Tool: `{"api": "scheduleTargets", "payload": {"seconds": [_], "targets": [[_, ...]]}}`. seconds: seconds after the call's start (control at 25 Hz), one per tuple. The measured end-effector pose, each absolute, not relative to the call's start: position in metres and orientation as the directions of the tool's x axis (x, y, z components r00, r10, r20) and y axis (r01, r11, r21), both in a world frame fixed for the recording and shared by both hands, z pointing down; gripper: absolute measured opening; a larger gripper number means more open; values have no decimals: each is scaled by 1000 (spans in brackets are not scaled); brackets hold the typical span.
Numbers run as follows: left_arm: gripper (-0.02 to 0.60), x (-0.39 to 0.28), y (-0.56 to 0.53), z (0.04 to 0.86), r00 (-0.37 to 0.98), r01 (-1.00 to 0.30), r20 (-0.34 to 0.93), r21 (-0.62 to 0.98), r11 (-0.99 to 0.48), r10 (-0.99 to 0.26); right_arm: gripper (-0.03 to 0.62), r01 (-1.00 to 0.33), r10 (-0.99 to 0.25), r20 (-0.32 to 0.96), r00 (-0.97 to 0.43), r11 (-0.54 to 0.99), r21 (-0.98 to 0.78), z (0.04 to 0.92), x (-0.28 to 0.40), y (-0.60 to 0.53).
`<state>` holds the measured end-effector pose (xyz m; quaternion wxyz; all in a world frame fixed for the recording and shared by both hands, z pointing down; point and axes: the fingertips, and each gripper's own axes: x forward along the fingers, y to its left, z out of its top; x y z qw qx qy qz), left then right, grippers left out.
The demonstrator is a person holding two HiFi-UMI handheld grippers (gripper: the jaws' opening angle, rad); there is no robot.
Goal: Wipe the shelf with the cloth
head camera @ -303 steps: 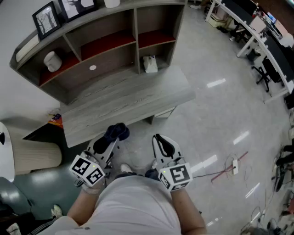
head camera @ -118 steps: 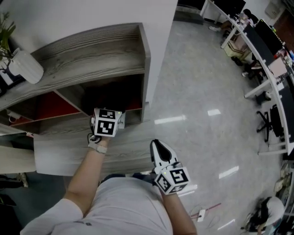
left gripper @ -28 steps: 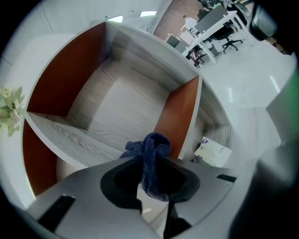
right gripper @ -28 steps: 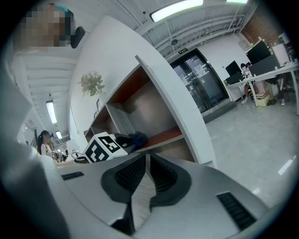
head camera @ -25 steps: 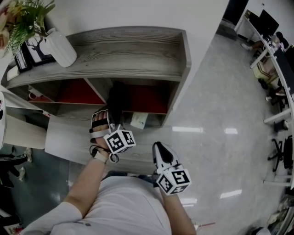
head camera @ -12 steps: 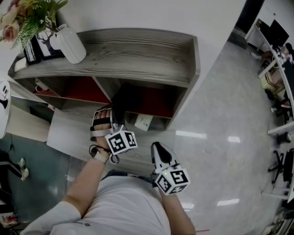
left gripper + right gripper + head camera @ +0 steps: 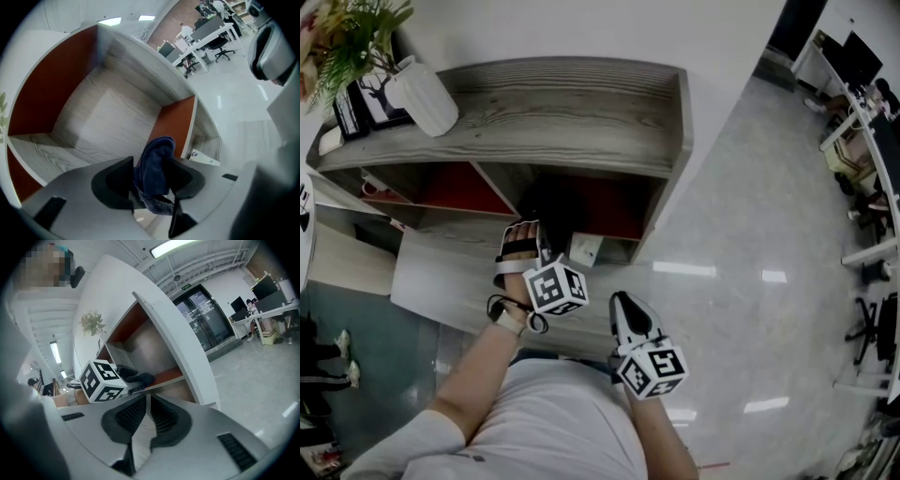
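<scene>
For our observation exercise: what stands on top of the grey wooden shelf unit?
A white ribbed vase with a leafy plant and a framed picture beside it, at the shelf top's left end. Vase and leaves cover whatever lies behind them.

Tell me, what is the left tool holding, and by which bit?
The left tool holds the blue cloth by its bunched middle; its jaws have just been opening. The right tool holds nothing.
</scene>
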<state>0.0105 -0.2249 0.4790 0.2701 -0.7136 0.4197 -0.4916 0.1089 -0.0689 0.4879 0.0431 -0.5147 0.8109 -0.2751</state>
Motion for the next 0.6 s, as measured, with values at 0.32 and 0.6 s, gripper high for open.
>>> {"api": "scheduleTargets", "payload": {"seconds": [0.32, 0.6], "targets": [[76, 19, -230, 499, 178, -365, 530, -747, -556, -829, 40, -817, -865, 218, -451, 302, -491, 488, 113, -69], [67, -11, -232, 494, 61, -313, 464, -831, -459, -883, 40, -820, -868, 219, -445, 297, -490, 489, 116, -65]]}}
